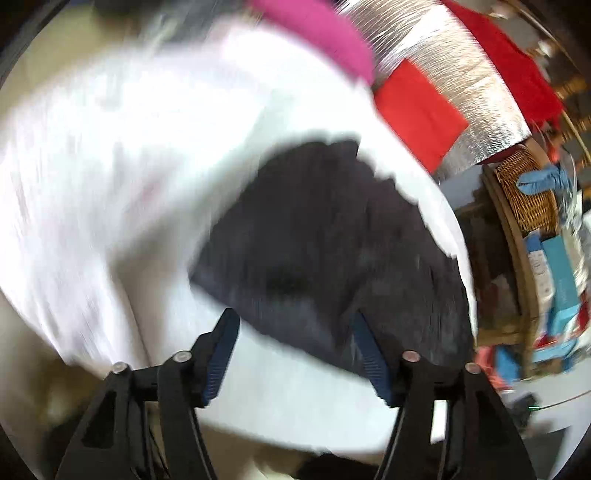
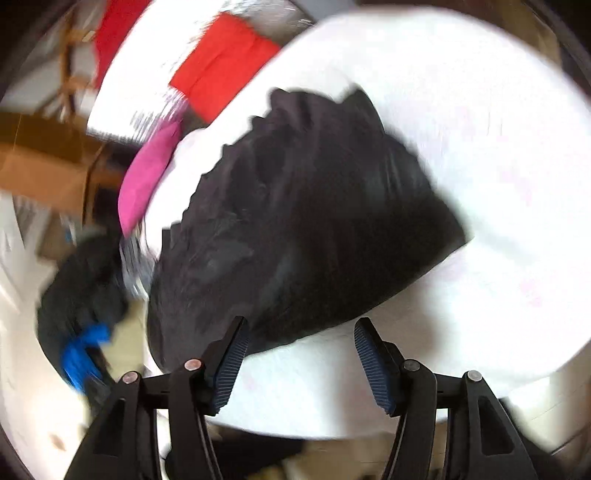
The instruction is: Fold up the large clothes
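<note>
**A:** How do the grippers sit?

**B:** Both point down over a white sheet [image 1: 92, 155]. The left gripper [image 1: 295, 328] has its fingers spread wide with nothing between them; its right finger's blue pad [image 1: 369, 354] overlaps the near edge of a dark garment [image 1: 317, 236], though the blur hides whether they touch. The right gripper [image 2: 301, 338] is likewise spread and empty, its left pad [image 2: 231, 358] just at the garment's near edge.

**A:** And the garment itself?

**B:** It lies bunched in a rough heap on the sheet, just ahead of both grippers. In the right view the dark garment [image 2: 295, 214] shows a jagged far edge; its type cannot be made out.

**A:** What else is hard to read?

**B:** Both views are smeared by motion. A pink cloth [image 1: 317, 33] lies at the sheet's far edge, and a red cloth [image 1: 417, 110] on a silvery mat [image 1: 476, 92] beyond it. A wicker basket [image 1: 524, 192] sits at the right, with indistinct clutter below. In the right view a black shape with a blue patch [image 2: 85, 350] at the left cannot be identified.
</note>
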The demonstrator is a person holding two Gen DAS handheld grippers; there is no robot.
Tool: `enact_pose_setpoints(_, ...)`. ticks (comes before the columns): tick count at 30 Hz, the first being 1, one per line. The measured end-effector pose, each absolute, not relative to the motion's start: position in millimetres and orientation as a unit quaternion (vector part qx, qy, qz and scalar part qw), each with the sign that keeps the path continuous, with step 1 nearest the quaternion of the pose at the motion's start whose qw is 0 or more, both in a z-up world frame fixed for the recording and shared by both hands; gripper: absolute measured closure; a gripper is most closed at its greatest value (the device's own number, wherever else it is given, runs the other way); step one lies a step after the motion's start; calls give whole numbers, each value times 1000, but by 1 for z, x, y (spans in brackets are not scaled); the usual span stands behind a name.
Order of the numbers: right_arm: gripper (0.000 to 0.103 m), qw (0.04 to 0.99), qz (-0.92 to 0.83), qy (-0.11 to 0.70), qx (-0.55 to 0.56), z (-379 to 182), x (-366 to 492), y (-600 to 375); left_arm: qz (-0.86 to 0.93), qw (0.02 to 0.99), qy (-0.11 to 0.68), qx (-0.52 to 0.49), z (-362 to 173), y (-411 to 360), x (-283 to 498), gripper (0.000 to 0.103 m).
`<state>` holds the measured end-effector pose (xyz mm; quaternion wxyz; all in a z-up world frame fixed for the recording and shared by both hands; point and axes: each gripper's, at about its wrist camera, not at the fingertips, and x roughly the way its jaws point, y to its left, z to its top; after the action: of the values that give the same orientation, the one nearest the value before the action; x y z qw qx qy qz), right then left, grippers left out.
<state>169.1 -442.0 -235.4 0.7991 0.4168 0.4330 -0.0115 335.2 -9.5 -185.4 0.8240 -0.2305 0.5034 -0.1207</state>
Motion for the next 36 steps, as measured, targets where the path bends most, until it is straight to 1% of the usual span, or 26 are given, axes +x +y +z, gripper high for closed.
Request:
enact_pose_setpoints(1, 40, 814, -16, 426, 394, -219, 168, -448, -113, 843, 481, -212, -173, -12, 348, 27)
enact_pose_setpoints(2, 36, 823, -20, 419, 383, -207, 176, -446, -104, 855, 467, -200, -168, -11, 356, 25)
enact_pose_setpoints(3, 28, 835, -26, 408, 369, -196, 180, -451, -88, 868, 454, -182, -162, -17, 377, 25)
enact_pose_setpoints(5, 27, 857, -45, 385, 340, -179, 201, -463, -65, 871, 463, -150, -165, -26, 414, 25)
enact_pose_setpoints(7, 27, 863, -63, 374, 335, -176, 231, -481, -46, 867, 478, -135, -172, -37, 451, 25)
enact_pose_setpoints(10, 27, 861, -72, 370, 343, -180, 291, -492, -34, 860, 491, -137, -182, -49, 498, 25)
enact_pose_setpoints(12, 27, 861, -89, 376, 331, -186, 325, -495, -37, 858, 500, -111, -187, -64, 526, 25)
enact_pose_setpoints(16, 27, 856, -100, 407, 303, -206, 403, -501, -87, 850, 516, -57, -201, -95, 561, 25)
enact_pose_setpoints(20, 27, 836, -75, 458, 292, -231, 446, -512, -150, 817, 556, -37, -230, -120, 583, 25)
enact_pose_setpoints(21, 38, 834, -60, 469, 283, -235, 453, -510, -163, 811, 559, -42, -236, -121, 586, 30)
enact_pose_setpoints(22, 51, 838, -49, 473, 266, -238, 454, -507, -161, 812, 560, -40, -240, -121, 587, 53)
enact_pose_setpoints(23, 67, 843, -45, 475, 248, -238, 452, -504, -153, 813, 561, -30, -244, -122, 589, 76)
enact_pose_setpoints(24, 72, 850, -50, 475, 222, -237, 452, -499, -159, 812, 560, -31, -246, -122, 589, 80)
enact_pose_setpoints(25, 77, 857, -51, 470, 206, -234, 449, -495, -162, 815, 555, -36, -244, -122, 587, 89)
enact_pose_setpoints(26, 81, 862, -54, 462, 200, -230, 445, -495, -163, 820, 547, -37, -242, -121, 586, 94)
enact_pose_setpoints(28, 84, 879, -67, 430, 198, -215, 435, -500, -158, 836, 525, -24, -232, -124, 584, 94)
enact_pose_setpoints(30, 92, 895, -77, 395, 194, -201, 429, -500, -142, 853, 502, -16, -224, -126, 583, 94)
enact_pose_setpoints(32, 92, 902, -97, 376, 190, -198, 429, -501, -120, 853, 507, -10, -232, -127, 586, 94)
enact_pose_setpoints(33, 92, 900, -104, 377, 191, -202, 433, -502, -111, 850, 516, -2, -243, -129, 589, 94)
enact_pose_setpoints(35, 92, 884, -117, 404, 204, -229, 442, -508, -94, 845, 526, 15, -263, -133, 591, 94)
enact_pose_setpoints(36, 92, 877, -119, 417, 207, -241, 444, -509, -94, 852, 515, 17, -262, -133, 586, 94)
